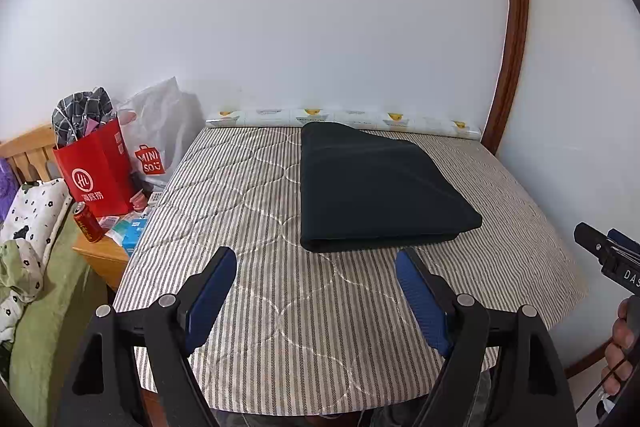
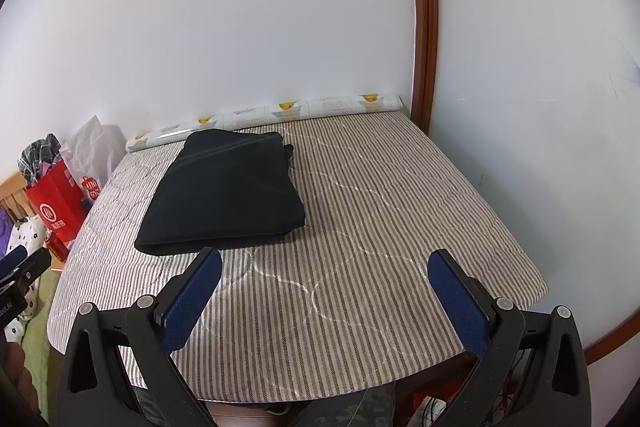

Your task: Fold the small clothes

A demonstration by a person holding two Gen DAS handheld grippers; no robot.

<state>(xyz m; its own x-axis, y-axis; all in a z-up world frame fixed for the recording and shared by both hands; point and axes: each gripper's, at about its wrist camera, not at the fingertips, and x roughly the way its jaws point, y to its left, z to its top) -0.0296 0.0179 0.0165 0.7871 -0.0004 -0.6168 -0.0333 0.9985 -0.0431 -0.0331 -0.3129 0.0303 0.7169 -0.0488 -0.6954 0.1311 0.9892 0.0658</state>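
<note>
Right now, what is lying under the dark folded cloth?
The dark folded cloth lies flat on the striped quilted cover, which shows all around it. Whatever is directly beneath the cloth is covered and cannot be seen.

The white plastic bag (image 1: 160, 131) by the wall at the left edge of the striped surface (image 1: 280, 307) carries a red emblem reading "MINISO" in white, broken into "MINI" over "SO" with a small smile mark beside it. The red paper bag (image 1: 96, 171) just in front of it shows a white ring enclosing the letters "Hi", with a line of white Chinese characters beneath that is too small to make out surely. In the left wrist view the right gripper's (image 1: 592, 239) black body bears white letters "DAS", cut off by the picture's edge, and the red can (image 1: 87, 225) beside the paper bag has print too blurred to read.
</note>
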